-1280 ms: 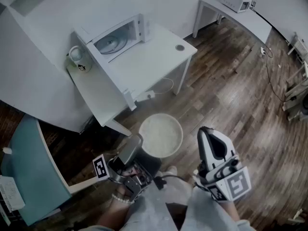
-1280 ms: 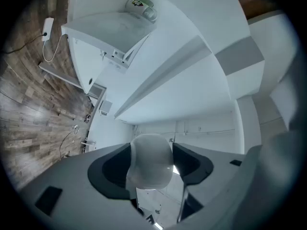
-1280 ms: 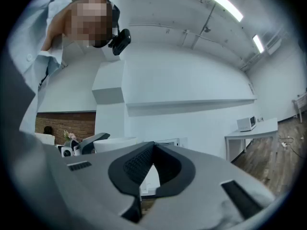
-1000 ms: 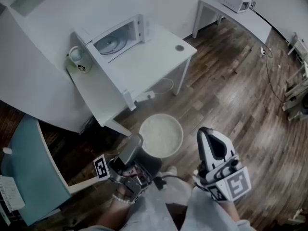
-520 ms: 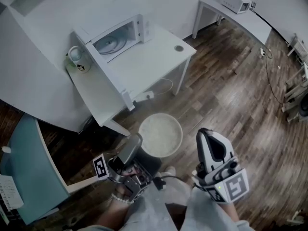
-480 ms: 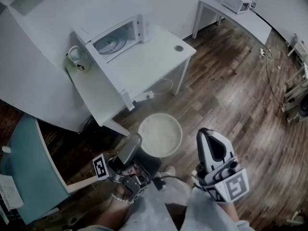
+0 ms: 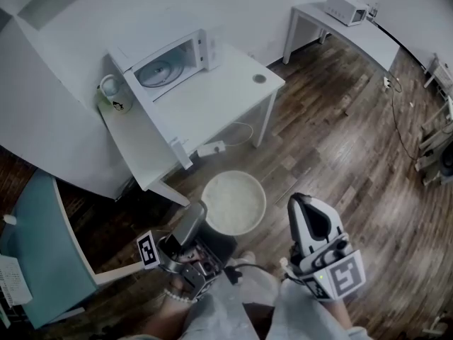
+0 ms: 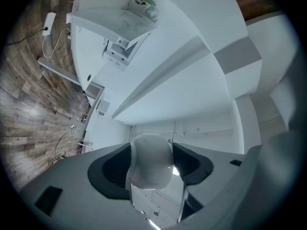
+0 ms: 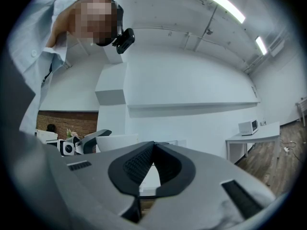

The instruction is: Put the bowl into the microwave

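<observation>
the shallow round white bowl [image 7: 233, 201] hangs over the wood floor, near the person and well short of the open white microwave [image 7: 164, 61] on the far white table [image 7: 219, 98]. the left gripper [image 7: 198, 211] is clamped on its near-left rim; the right gripper [image 7: 303, 204] is closed and empty. the bowl looks stiff, smooth and probably light, so held by one edge it may tip or slip. a deep bite on the rim suits it.

The microwave [image 7: 170, 62] stands at the back of the table [image 7: 219, 98], a mug [image 7: 113, 94] just left of it. Before the table, the bowl [image 7: 233, 202] lies between the left gripper [image 7: 200, 214] and the right gripper [image 7: 301, 202].
</observation>
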{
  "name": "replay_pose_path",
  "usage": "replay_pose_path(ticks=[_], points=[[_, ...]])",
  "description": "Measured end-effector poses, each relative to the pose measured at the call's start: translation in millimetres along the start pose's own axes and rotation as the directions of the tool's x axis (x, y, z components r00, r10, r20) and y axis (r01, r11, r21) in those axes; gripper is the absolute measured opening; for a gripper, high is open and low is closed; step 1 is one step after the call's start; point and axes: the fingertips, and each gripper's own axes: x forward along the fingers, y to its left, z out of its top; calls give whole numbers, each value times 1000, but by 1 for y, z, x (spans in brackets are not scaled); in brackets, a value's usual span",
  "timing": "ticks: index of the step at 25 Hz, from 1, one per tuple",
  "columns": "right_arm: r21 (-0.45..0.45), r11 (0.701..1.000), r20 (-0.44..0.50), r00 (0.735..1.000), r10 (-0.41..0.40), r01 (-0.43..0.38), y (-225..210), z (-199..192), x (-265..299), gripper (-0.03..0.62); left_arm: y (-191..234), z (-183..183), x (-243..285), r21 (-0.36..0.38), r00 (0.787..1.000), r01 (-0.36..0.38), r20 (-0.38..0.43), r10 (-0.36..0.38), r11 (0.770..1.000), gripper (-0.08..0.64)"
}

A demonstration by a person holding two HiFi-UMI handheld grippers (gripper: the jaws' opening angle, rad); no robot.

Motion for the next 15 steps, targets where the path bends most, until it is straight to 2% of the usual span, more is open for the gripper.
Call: replay_pose_path(ticks=[4,8,10,15], points=[[-13,1000,-15,1000,6,-7,-9,-4,-11,5,4,-13,10,-2,1000,14,-18,-14,1000,273],[-56,995,-46,996,74,-77,-4,-8,-20,13,10,-27,19,-10,999,24,-29,-24,1000,273],[-93,988,-75,990,120,-127,2,-11,-26,92,14,-35,23,-11,999,21,-36,-21,1000,274],[-142,971,-92,979,182,-194,10,-14,-39,177,27,-50,28,-21,999,14,-45,-15,1000,273]])
